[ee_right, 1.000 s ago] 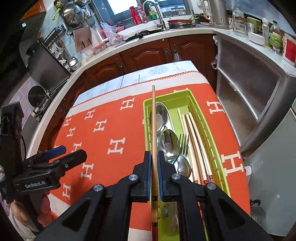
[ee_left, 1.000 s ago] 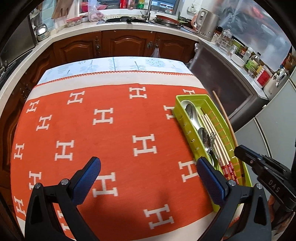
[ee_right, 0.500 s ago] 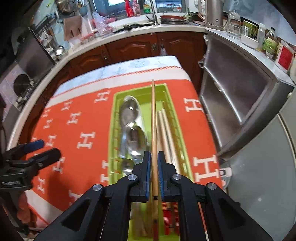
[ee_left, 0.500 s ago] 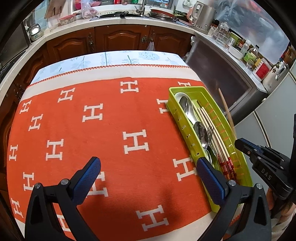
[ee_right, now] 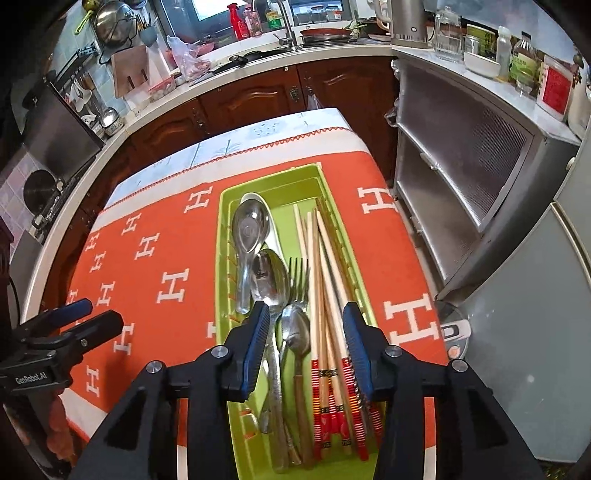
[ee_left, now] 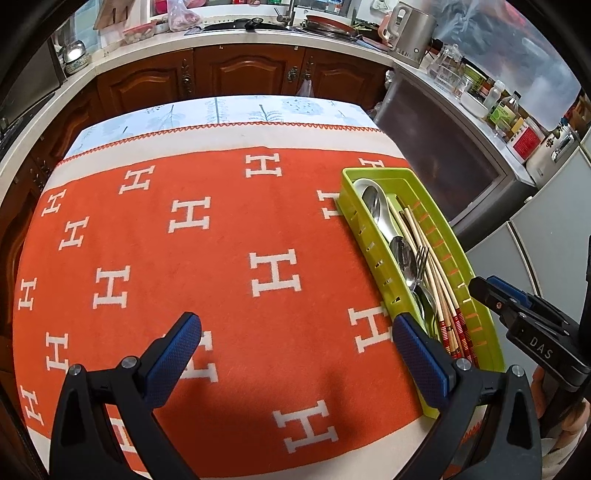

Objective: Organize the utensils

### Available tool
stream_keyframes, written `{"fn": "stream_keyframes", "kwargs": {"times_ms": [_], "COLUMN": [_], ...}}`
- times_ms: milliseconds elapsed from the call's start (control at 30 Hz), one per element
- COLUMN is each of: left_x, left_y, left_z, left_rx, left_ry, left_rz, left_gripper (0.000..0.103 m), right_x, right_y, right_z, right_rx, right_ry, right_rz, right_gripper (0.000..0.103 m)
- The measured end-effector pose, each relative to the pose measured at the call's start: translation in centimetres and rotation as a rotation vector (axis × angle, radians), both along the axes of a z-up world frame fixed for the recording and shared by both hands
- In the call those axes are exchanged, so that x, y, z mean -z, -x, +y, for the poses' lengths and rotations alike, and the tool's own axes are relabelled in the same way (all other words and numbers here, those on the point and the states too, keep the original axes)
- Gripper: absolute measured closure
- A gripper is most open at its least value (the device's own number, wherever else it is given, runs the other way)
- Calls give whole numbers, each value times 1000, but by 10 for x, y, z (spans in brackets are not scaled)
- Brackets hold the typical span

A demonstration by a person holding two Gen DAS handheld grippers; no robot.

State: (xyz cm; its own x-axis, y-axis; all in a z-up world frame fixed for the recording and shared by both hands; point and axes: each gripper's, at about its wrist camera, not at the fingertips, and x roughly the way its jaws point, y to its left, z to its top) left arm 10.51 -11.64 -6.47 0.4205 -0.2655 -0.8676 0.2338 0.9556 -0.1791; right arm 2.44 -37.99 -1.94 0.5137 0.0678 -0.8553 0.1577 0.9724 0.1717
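Note:
A green utensil tray (ee_right: pixel 334 221) sits on the right side of the orange H-patterned tablecloth (ee_left: pixel 221 266); it also shows in the left wrist view (ee_left: pixel 373 247). It holds spoons (ee_right: pixel 251 229), a fork (ee_right: pixel 298 277) and several chopsticks (ee_right: pixel 321 280) with red-banded ends. My right gripper (ee_right: pixel 304 321) is open and empty just above the tray's near half. My left gripper (ee_left: pixel 295 336) is open and empty above the cloth, left of the tray.
The table's right edge (ee_right: pixel 413 236) lies close beside the tray, with a metal cabinet (ee_right: pixel 461 155) past it. Wooden kitchen cabinets (ee_left: pixel 240 74) and a cluttered counter with a kettle (ee_left: pixel 410 29) run behind the table.
My right gripper opened and let go of the single chopstick, which now lies in the tray with the others. The left gripper drifted slightly over the cloth and stayed open.

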Motion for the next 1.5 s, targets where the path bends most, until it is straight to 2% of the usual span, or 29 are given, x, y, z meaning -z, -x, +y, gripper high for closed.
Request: {"fn": "stream_keyframes", "kwargs": {"times_ms": [400, 567, 900, 1033, 1133, 1300, 1500], "left_x": [-12, -20, -63, -83, -96, -110, -113], "left_y": [14, 23, 56, 72, 83, 100, 108], "left_z": [14, 22, 51, 68, 81, 106, 125], "left_rx": [-28, -50, -96, -127, -160, -236, -284], "left_ry": [-21, -38, -87, -108, -134, -116, -113], "left_rz": [-29, -46, -179, -229, -247, -280, -312], "left_gripper": [1, 1, 1, 1, 1, 1, 1], "right_x": [-23, -40, -101, -126, -141, -153, -154], "right_y": [17, 26, 47, 55, 64, 75, 82], "right_z": [30, 43, 89, 114, 137, 168, 192], "right_rx": [-48, -55, -84, -104, -139, -184, -215], "right_ry": [-19, -23, -83, -76, -93, -49, -33], "right_rz": [-34, -62, -153, -196, -223, -247, -246], "right_gripper": [60, 55, 44, 34, 31, 28, 24]}}
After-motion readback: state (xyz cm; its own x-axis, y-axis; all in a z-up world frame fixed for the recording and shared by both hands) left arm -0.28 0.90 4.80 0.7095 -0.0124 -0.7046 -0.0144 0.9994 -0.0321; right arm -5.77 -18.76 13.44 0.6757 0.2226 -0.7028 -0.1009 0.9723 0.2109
